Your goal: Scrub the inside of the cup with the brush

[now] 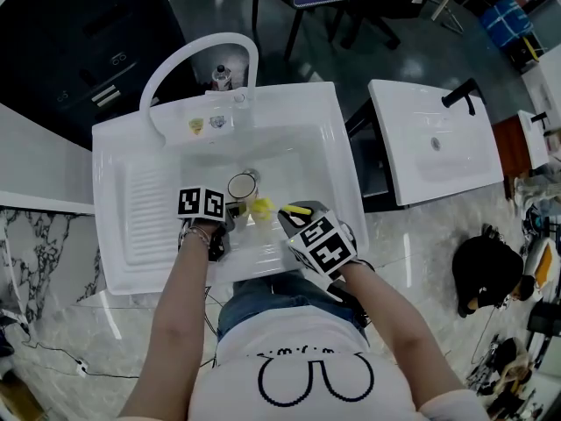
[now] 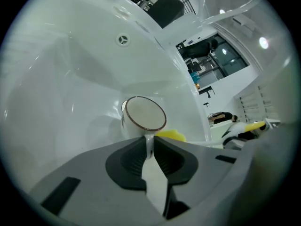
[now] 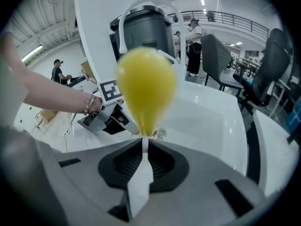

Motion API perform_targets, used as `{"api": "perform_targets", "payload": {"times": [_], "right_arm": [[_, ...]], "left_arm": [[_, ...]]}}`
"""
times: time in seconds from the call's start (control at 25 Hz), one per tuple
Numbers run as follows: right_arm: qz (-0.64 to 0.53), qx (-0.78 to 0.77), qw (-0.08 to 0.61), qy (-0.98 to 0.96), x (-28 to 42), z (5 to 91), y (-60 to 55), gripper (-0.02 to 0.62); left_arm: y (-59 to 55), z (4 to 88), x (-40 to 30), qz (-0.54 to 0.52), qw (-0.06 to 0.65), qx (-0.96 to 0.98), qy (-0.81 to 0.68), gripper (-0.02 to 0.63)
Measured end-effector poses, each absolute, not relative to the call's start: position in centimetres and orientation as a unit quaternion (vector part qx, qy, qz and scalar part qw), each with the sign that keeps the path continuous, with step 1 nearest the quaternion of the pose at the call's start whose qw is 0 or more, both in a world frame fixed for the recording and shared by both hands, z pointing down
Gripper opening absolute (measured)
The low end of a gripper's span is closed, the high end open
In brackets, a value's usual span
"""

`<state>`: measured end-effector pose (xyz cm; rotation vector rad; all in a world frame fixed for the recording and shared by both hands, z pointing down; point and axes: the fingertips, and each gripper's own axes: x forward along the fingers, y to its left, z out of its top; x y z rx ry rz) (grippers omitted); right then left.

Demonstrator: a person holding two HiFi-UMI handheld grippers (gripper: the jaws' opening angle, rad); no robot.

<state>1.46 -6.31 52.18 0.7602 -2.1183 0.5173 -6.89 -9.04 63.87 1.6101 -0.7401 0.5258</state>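
Cup (image 2: 143, 113), white with a dark rim, is held low in the sink (image 1: 123, 147) basin with its mouth tilted up toward the person. The left gripper (image 1: 230, 209) is clamped on its handle. The brush (image 1: 262, 207) has its yellow head just beside the cup, outside the rim, and its white handle is clenched in the right gripper (image 1: 287, 214).

Roomy sink basin (image 1: 298, 156); obstacles: cup (image 1: 242, 186), arched faucet (image 1: 223, 38)
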Motion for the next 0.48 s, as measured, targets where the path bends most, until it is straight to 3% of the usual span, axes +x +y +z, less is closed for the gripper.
{"api": "perform_targets", "payload": {"times": [0.2, 0.48], "right_arm": [[0.192, 0.291, 0.41, -0.843, 0.5, 53.1, -6.6, 0.043], [0.172, 0.31, 0.342, -0.87, 1.4, 47.7, -8.0, 0.043]], "left_arm": [[-9.0, 64.1, -6.9, 0.224, 0.606, 0.693, -0.319, 0.063], [-8.6, 64.2, -7.5, 0.257, 0.575, 0.713, -0.307, 0.063]]}}
